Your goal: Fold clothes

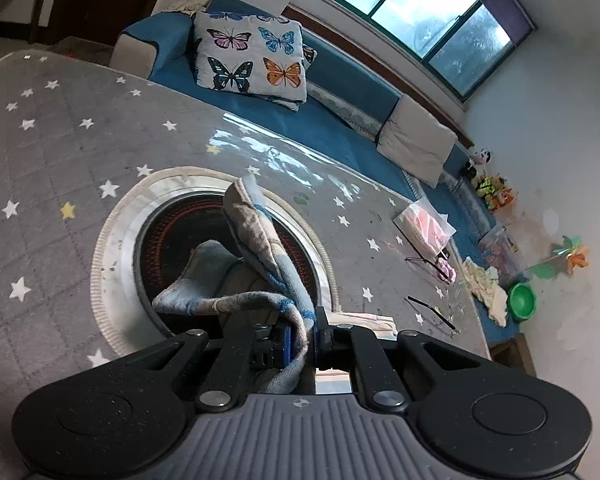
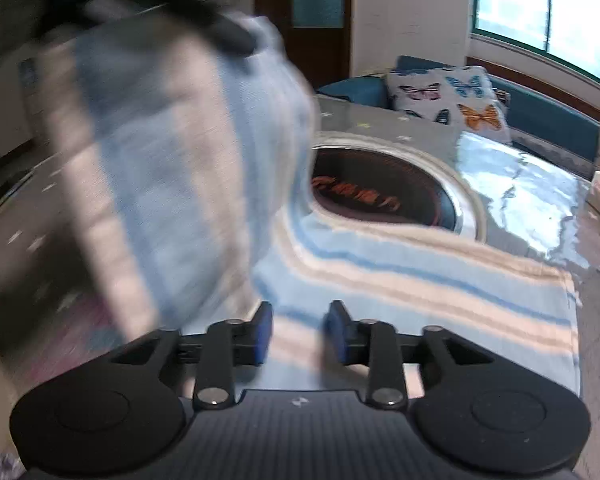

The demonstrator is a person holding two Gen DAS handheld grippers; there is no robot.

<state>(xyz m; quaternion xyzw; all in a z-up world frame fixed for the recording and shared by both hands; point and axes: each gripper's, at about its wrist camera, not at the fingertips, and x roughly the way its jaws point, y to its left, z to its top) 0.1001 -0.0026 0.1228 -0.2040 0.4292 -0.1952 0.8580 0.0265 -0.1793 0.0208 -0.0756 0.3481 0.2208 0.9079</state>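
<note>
A blue and beige striped cloth [image 1: 256, 240] hangs bunched from my left gripper [image 1: 302, 344], whose pads are shut on one edge of it above the round dark hotplate [image 1: 172, 240] set in the table. In the right wrist view one part of the cloth [image 2: 420, 280] lies flat on the table, and another part [image 2: 172, 160] rises blurred at the left toward a dark shape at the top. My right gripper [image 2: 298, 332] is open just over the flat part, its blue pads [image 2: 264, 332] apart and not pressing on the cloth.
The table wears a grey star-print cover [image 1: 60, 140] under clear plastic. A blue sofa with a butterfly cushion [image 1: 252, 56] runs along its far side. A plastic bag [image 1: 424, 228], black sticks [image 1: 432, 308] and a crumpled pale cloth [image 1: 488, 284] lie at the right end, near a green bowl [image 1: 522, 300].
</note>
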